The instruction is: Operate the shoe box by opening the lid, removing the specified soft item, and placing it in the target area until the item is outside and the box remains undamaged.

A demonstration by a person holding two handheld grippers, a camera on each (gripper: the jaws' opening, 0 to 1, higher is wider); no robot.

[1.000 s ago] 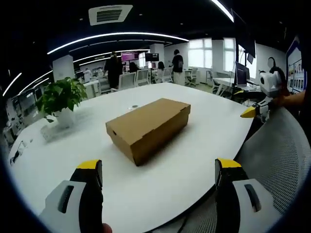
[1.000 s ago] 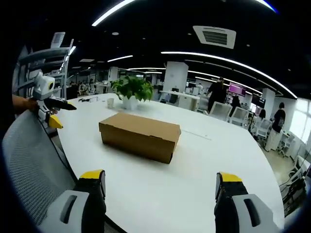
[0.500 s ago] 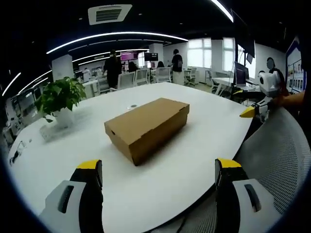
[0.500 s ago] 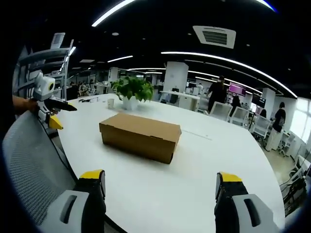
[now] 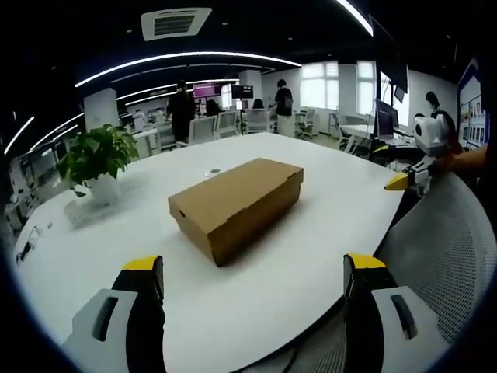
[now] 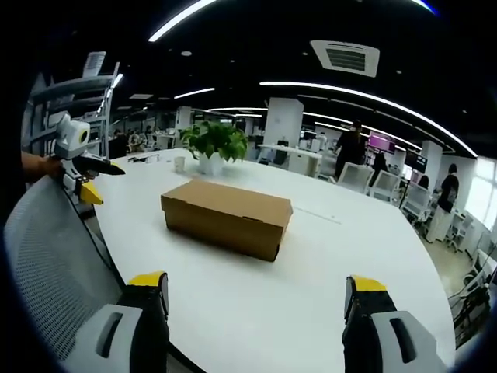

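My left tongs (image 5: 252, 284) and right tongs (image 6: 252, 299) hang released, well short of the shoe box (image 6: 226, 216) mid-counter (image 6: 326, 256), barely shifted since a second ago; lid still shut, nothing begun.

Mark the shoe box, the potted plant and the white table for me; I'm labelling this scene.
shoe box (image 5: 233, 191), left gripper view, closed lid top.
potted plant (image 5: 95, 153), left gripper view, leaves.
white table (image 6: 311, 272), right gripper view, bare top.

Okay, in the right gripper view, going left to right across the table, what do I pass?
Left gripper → cup → plant → shoe box.
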